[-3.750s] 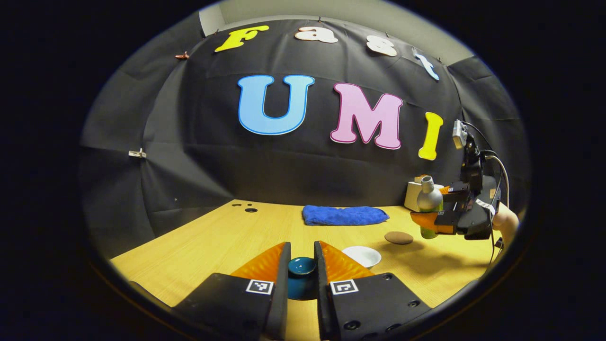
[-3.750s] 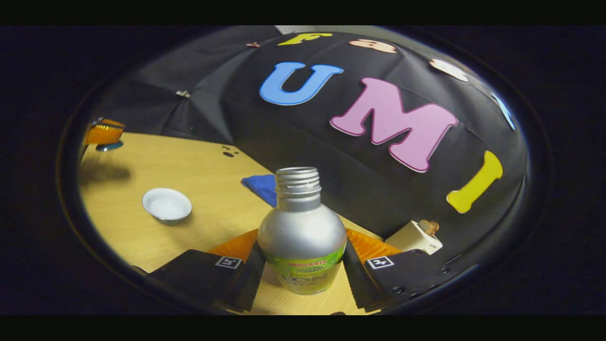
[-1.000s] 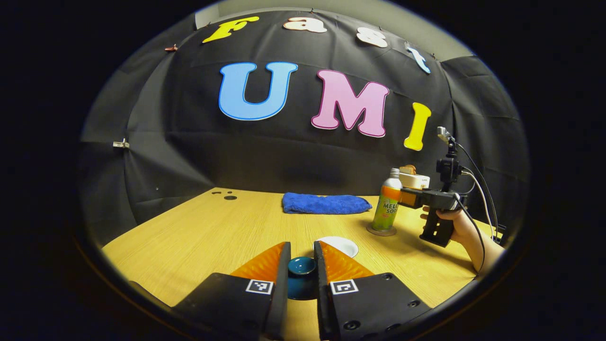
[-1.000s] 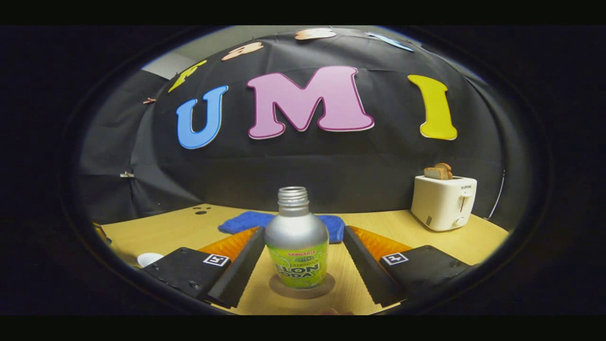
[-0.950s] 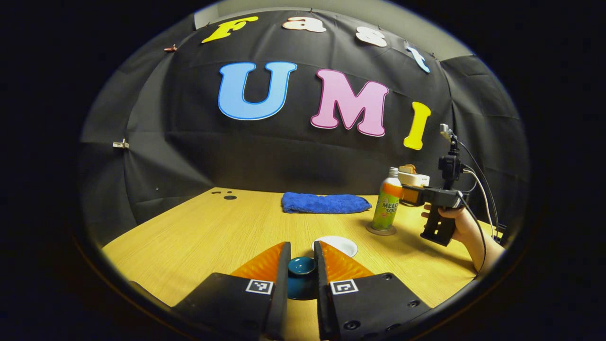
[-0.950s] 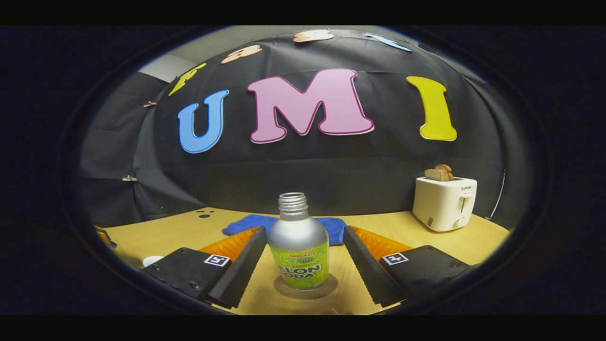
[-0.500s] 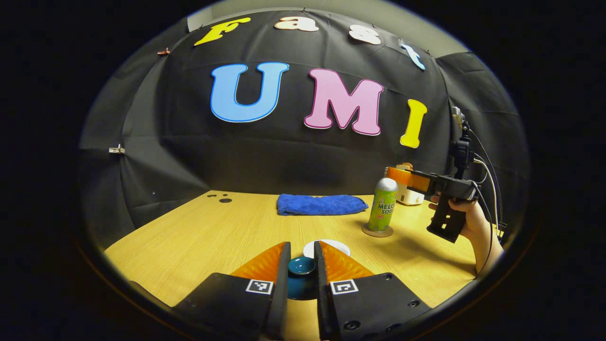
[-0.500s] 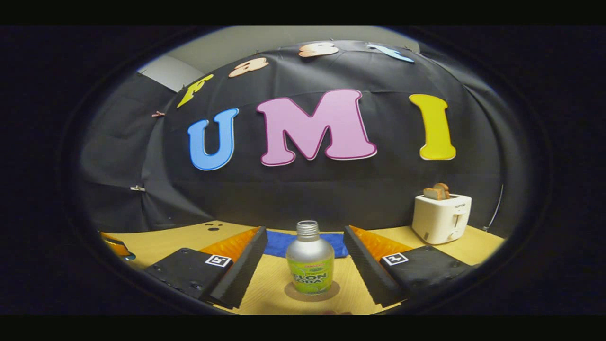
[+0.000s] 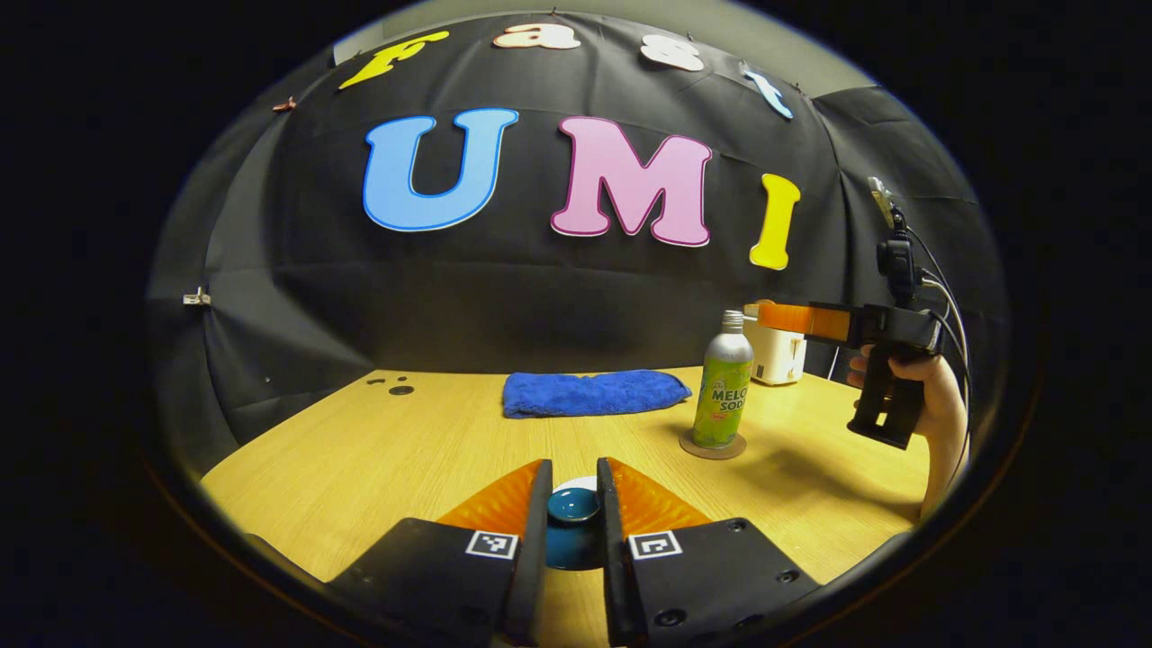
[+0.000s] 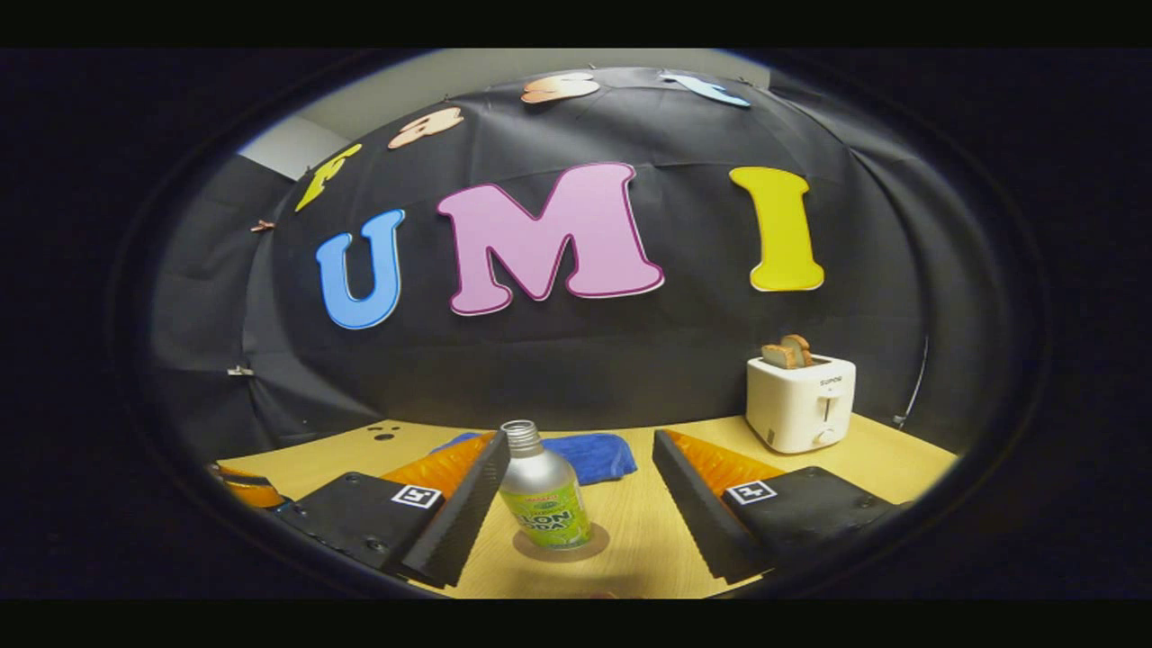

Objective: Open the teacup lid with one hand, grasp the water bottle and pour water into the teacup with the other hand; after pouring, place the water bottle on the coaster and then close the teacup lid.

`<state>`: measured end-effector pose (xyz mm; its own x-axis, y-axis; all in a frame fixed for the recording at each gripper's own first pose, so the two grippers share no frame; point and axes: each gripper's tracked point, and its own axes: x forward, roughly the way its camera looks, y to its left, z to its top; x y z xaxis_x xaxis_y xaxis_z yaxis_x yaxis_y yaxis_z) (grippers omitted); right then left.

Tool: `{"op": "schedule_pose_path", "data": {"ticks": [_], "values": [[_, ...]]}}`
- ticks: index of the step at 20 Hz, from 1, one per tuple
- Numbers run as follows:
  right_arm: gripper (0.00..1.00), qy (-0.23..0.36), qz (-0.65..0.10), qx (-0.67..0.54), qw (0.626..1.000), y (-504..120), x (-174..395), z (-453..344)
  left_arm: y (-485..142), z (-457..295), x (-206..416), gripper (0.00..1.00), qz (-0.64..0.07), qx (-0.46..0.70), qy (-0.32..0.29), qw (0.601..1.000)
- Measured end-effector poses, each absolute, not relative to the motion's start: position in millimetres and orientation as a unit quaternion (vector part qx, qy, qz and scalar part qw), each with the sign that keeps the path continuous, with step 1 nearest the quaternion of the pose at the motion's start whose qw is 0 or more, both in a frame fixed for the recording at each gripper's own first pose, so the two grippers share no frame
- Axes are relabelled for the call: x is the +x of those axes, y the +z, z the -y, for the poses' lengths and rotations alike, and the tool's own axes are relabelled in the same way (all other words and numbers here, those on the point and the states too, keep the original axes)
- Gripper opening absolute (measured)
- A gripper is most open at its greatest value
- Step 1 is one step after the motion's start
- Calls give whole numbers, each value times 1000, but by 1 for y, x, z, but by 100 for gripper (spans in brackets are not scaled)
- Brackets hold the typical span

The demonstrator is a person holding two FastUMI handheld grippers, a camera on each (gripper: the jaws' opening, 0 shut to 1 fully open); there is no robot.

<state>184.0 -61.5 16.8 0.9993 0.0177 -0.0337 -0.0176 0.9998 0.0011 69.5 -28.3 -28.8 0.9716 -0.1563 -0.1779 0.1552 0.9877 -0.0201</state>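
we get a dim booth, brightly lit table (image 9: 378, 441), soft shadow right of the bottle (image 9: 723, 392), heavy fisheye bending at edges, fairly sharp focus

The silver metal bottle with a green wrap (image 9: 723, 396) (image 10: 544, 504) carries dark block lettering in two lines across that wrap, with smaller print above it in the right gripper view. The white plastic toaster (image 10: 799, 400) has a small dark wordmark near its top front edge, too small to make out. The left gripper (image 9: 573, 468) bears a square black-and-white coded tag (image 9: 491, 544) on each black finger base, and the right gripper (image 10: 580, 438) bears two like tags (image 10: 417, 496).
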Motion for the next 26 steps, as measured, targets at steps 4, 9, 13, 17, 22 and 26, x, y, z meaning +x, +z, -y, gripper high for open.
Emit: {"op": "schedule_pose_path", "data": {"ticks": [4, 9, 13, 17, 22, 26], "values": [[99, -2, -18, -13, 1000, 18, 182, 67, -40, 41, 88, 30, -100, -17, -91, 991], [99, 8, -14, -2, 1000, 19, 180, 58, -51, 47, 105, 31, -109, -14, -96, 989], [98, 12, -21, -6, 1000, 13, 182, 53, -59, 55, 110, 31, -117, -12, -108, 987], [98, 16, -23, -7, 1000, 11, 183, 49, -68, 55, 112, 31, -123, 4, -106, 987], [99, 20, -29, -8, 999, 8, 184, 45, -71, 56, 112, 32, -127, 12, -106, 986], [98, 24, -23, -12, 999, 10, 183, 41, -70, 55, 114, 34, -127, 16, -99, 987]]}}
